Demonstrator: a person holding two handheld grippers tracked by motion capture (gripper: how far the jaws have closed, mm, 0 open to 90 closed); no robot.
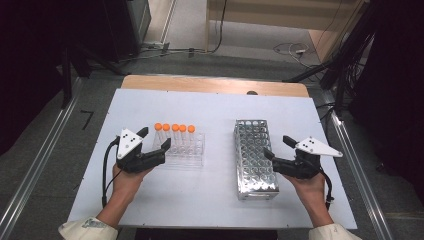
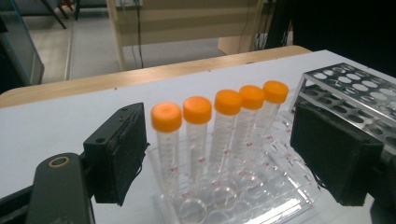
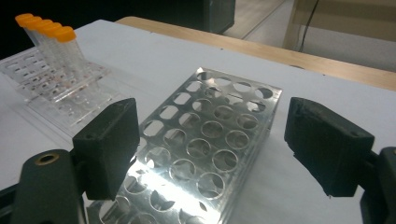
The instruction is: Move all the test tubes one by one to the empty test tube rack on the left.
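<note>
Five orange-capped tubes (image 1: pixel 174 128) upright in a single row along the far side of a clear plastic rack (image 1: pixel 186 156), left of centre on the white table (image 1: pixel 210 200); remaining wells of that rack bare. From the left gripper view, same tubes (image 2: pixel 219 126) clear-walled, with red markings, apparently nothing inside. Metal rack (image 1: pixel 255 157) to the right, well apart from the clear one, long side running away from the person, all round holes vacant. Left gripper (image 1: pixel 154 138) held just beside the left end of the clear rack, jaws spread wide, nothing between them, touching nothing; tubes framed in the gap in its own view. Right gripper (image 1: pixel 278 147) at the right edge of the metal rack, jaws likewise wide apart, gripping nothing; contact between near jaw and rack impossible to tell.
</note>
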